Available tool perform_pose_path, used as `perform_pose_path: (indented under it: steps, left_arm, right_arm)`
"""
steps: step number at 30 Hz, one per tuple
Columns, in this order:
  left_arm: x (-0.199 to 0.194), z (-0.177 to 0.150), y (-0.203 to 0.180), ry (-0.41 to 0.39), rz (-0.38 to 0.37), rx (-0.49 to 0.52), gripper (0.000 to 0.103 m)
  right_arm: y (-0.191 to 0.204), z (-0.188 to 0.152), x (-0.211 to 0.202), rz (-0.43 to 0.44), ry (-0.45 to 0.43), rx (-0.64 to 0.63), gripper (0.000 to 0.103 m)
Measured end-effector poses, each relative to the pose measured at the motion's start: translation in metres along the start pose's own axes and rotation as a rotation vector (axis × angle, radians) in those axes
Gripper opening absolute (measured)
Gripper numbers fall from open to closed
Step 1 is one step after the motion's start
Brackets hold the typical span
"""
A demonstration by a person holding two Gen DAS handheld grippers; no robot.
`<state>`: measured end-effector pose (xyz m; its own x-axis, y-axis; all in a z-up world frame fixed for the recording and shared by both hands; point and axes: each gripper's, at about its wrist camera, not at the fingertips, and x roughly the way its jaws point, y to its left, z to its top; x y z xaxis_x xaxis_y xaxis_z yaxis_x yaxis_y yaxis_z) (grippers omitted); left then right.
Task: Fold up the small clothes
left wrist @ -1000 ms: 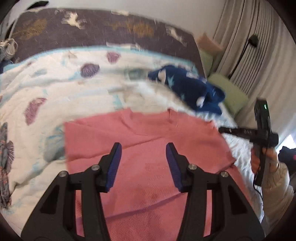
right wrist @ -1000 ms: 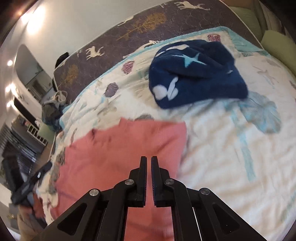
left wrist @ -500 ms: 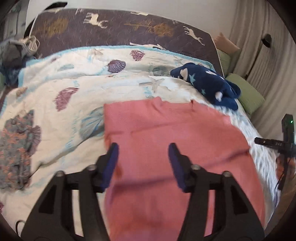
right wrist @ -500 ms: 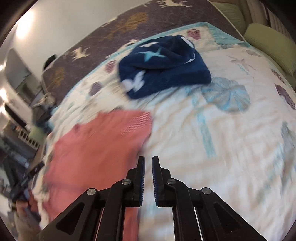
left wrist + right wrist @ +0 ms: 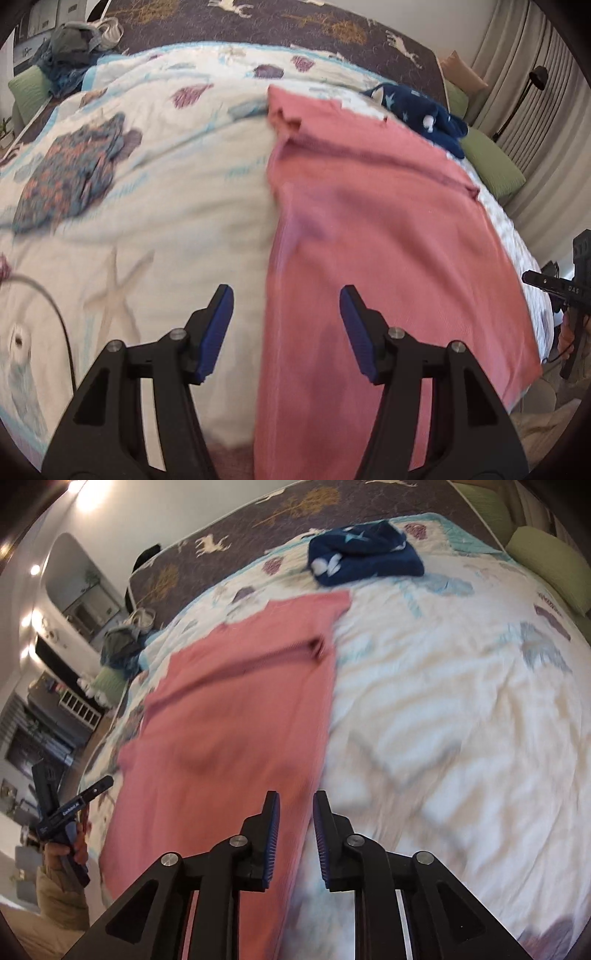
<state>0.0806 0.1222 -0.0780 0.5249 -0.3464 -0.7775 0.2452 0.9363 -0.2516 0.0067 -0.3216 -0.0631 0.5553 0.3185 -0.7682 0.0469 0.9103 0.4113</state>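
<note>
Pink knit, the garment lies flat on the bedspread, near edge toward both tongs; soft, light, liable to bunch; best pinched at near corners; left gripper spread wide, right gripper slightly parted, both empty.

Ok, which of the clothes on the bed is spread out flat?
The pink top. It lies open and flat, while the navy starred piece and the patterned one sit bunched up.

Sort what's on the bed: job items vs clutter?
Job: pink shirt spread flat; left claw open over its edge; right claw slightly open, empty.
Clutter: navy star garment, patterned garment, green cushion, clothes pile.
</note>
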Motion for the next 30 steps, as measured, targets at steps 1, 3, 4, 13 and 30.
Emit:
perform_pose_path:
  steps: [1,3,4,13,30]
  left_arm:
    - [-0.001,-0.006,0.001,0.01,0.0,-0.006,0.061]
    - [-0.003,-0.02,0.004,0.031,-0.015,-0.014,0.061]
    - [-0.005,-0.026,0.004,0.039,-0.028,-0.013,0.061]
    - [-0.03,-0.072,0.005,0.025,-0.087,-0.022,0.061]
    - [-0.047,-0.097,0.015,0.007,-0.111,-0.096,0.056]
  right_arm:
    - [0.002,-0.008,0.0,0.006,0.008,0.0,0.025]
    - [0.003,-0.021,-0.001,0.024,0.021,0.016,0.026]
    - [0.003,-0.026,-0.001,0.031,0.026,0.025,0.027]
    - [0.0,-0.083,-0.019,0.072,0.032,0.078,0.036]
    - [0.009,-0.123,-0.032,0.127,0.051,0.104,0.051]
